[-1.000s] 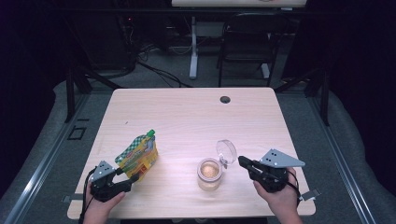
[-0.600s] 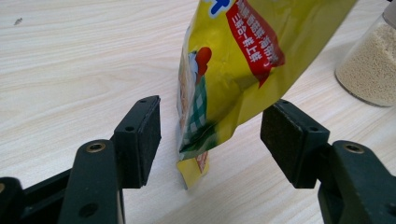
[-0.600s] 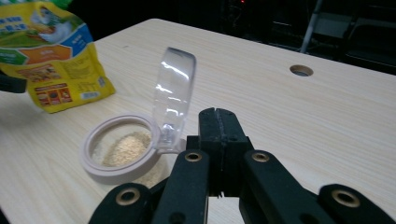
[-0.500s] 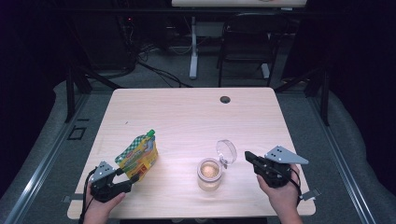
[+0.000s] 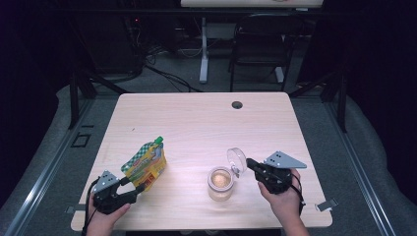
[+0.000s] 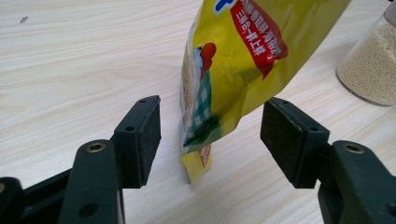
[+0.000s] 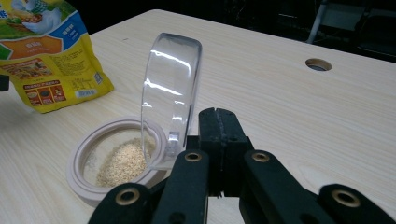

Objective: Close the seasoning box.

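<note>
I have my left gripper [image 5: 129, 189] at the near left of the worktop [image 5: 196, 118], jaws apart around the bottom corner of the yellow pouch [image 5: 145, 162], pads not touching it. My right gripper [image 5: 252, 164], jaws together and empty, sits just right of the jar [image 5: 220, 183], against its raised clear lid [image 5: 236, 160]. Pale grains lie inside the jar.
</note>
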